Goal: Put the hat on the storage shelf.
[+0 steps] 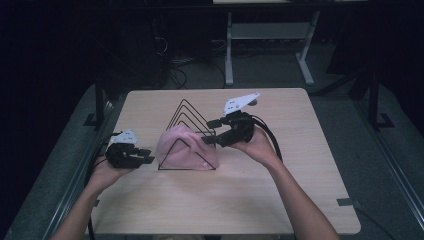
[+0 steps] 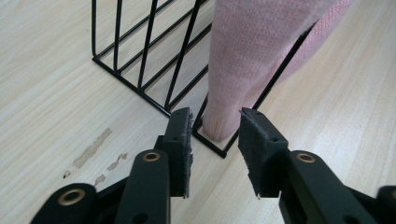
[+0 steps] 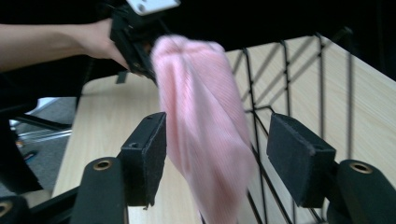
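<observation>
A pink knitted cloth (image 1: 187, 147) hangs over a black wire rack (image 1: 186, 111) of triangular loops in the middle of the wooden table. My left gripper (image 1: 149, 156) lies low at the rack's left side, open. In the left gripper view the cloth's lower end (image 2: 247, 56) rests inside the rack's corner (image 2: 140, 70), just beyond the parted tips of my left gripper (image 2: 215, 126). My right gripper (image 1: 210, 132) is at the rack's right side, open. In the right gripper view the cloth (image 3: 205, 126) hangs between its wide-set jaws (image 3: 215, 149), clear of the right pad (image 3: 299, 158).
The light wooden table (image 1: 240, 200) has bare room in front and to the right. Worn marks (image 2: 91, 149) show on the wood near the left gripper. Dark floor, cables and a white table frame (image 1: 229, 55) lie beyond the far edge.
</observation>
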`<state>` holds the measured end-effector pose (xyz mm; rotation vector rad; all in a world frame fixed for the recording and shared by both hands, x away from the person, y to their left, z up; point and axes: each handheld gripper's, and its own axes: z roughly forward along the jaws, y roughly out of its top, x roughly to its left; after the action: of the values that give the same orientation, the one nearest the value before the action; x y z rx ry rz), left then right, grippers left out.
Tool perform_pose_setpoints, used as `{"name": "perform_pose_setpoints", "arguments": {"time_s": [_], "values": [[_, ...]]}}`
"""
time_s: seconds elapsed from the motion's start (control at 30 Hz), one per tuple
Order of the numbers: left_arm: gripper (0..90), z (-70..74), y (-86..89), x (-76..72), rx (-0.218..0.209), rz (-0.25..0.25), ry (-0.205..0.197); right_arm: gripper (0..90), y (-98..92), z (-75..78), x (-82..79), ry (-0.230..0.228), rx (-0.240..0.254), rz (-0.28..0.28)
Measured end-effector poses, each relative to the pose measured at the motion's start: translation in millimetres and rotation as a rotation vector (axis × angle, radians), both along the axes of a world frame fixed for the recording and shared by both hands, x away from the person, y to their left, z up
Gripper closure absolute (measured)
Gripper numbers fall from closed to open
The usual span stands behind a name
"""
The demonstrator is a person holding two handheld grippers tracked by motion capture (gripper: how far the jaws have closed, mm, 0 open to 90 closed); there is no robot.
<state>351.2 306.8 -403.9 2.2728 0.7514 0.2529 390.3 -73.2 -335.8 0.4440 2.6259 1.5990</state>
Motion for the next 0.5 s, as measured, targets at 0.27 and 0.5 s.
{"name": "perform_pose_setpoints", "arguments": {"time_s": [0.27, 0.5], "values": [[56.5, -0.8, 2.7, -3.0, -0.022, 0.025, 0.008, 31.5, -36.4, -8.6, -4.4, 0.019, 0.000, -0.093], [50.1, -2.2, 0.3, -5.2, -0.036, 0.043, 0.018, 29.4, -70.5, -22.5, -10.0, 0.046, -0.007, -0.164]]}}
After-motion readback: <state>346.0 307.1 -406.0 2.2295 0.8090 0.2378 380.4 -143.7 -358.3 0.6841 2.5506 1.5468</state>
